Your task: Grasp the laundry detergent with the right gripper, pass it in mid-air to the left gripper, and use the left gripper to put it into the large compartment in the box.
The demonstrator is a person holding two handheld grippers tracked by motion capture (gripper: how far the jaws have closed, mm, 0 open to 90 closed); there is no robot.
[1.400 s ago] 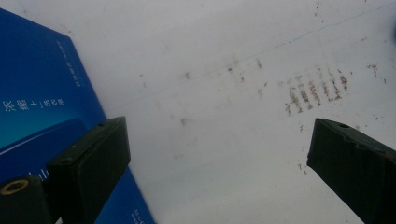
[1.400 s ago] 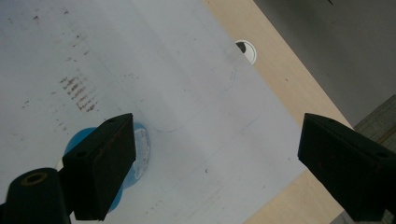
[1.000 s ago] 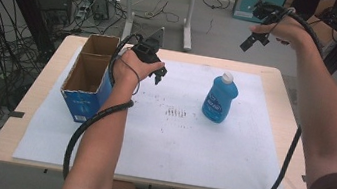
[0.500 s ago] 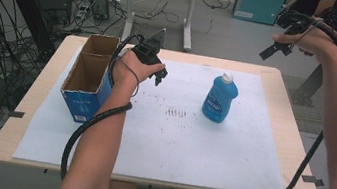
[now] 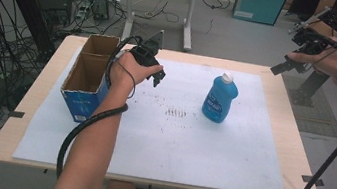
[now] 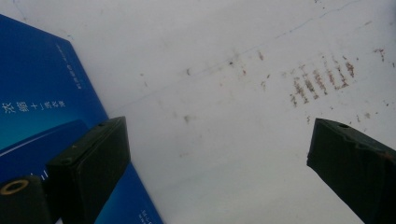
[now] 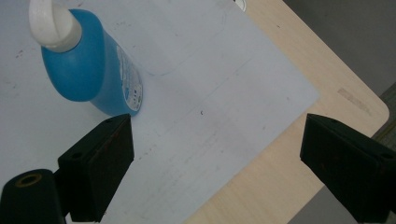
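While the left gripper is hovering spread beside the box, the right gripper is hanging spread, empty, beyond the bottle.

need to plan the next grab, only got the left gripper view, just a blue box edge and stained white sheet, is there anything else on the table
Observer: Yes, a blue bottle with a white cap stands upright on the white sheet.
Operator: is the box open
Observer: The cardboard box is open at the top, with two compartments; I can't see their floors.
Operator: where's the other gripper
Observer: The right gripper is up past the table's far right corner, jaws apart with nothing between them.
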